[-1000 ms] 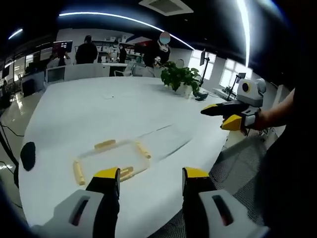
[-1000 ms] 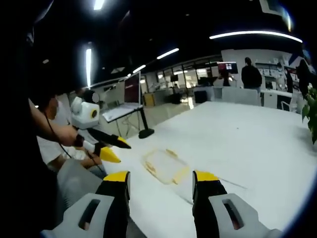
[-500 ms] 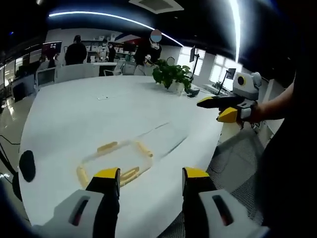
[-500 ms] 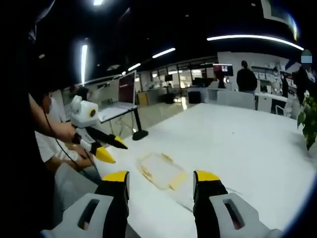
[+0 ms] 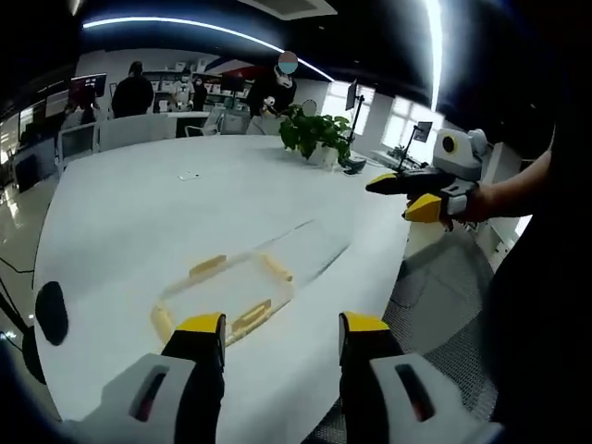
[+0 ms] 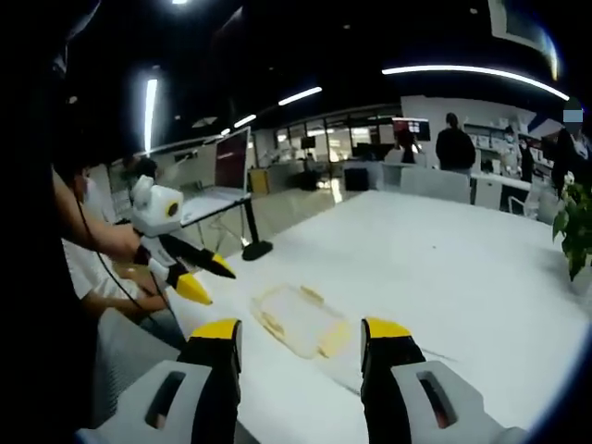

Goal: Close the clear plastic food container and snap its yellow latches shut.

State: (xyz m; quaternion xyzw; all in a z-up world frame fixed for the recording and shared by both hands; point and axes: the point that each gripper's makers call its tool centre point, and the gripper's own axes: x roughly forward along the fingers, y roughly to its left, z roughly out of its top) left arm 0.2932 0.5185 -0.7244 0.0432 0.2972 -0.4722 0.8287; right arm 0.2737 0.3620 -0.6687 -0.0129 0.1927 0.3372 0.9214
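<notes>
1. Left gripper view: the left gripper (image 5: 280, 338) rises from the bottom with its yellow-tipped jaws set wide apart and nothing between them.
2. The clear plastic food container (image 5: 225, 291) lies flat on the white table (image 5: 139, 213), just ahead of the left jaw and a little to that side. Its long axis runs slantwise in this view, from near-left to far-right.
3. Yellow latches (image 5: 251, 316) sit along its edges; the nearest one lies just beyond the left jaw tip. Whether the lid is seated or any latch is snapped down cannot be told at this size.
4. The right gripper (image 5: 407, 194) comes in from the right, held in the air off the table edge and well apart from the container, jaws parted.
5. A potted plant (image 5: 313, 137) stands far across the table, and people stand in the background.
6. Right gripper view: the right gripper (image 6: 301, 338) shows wide, empty jaws, with the container (image 6: 298, 319) lying between and just beyond the tips, near the table's edge.
7. The left gripper (image 6: 199, 277) shows at the left, above the table edge beside the container, jaws open and empty.
8. Judgement: neither gripper touches the container yet. Both are close, and the left looks the better placed for the near latch, needing a short forward and downward reach.
</notes>
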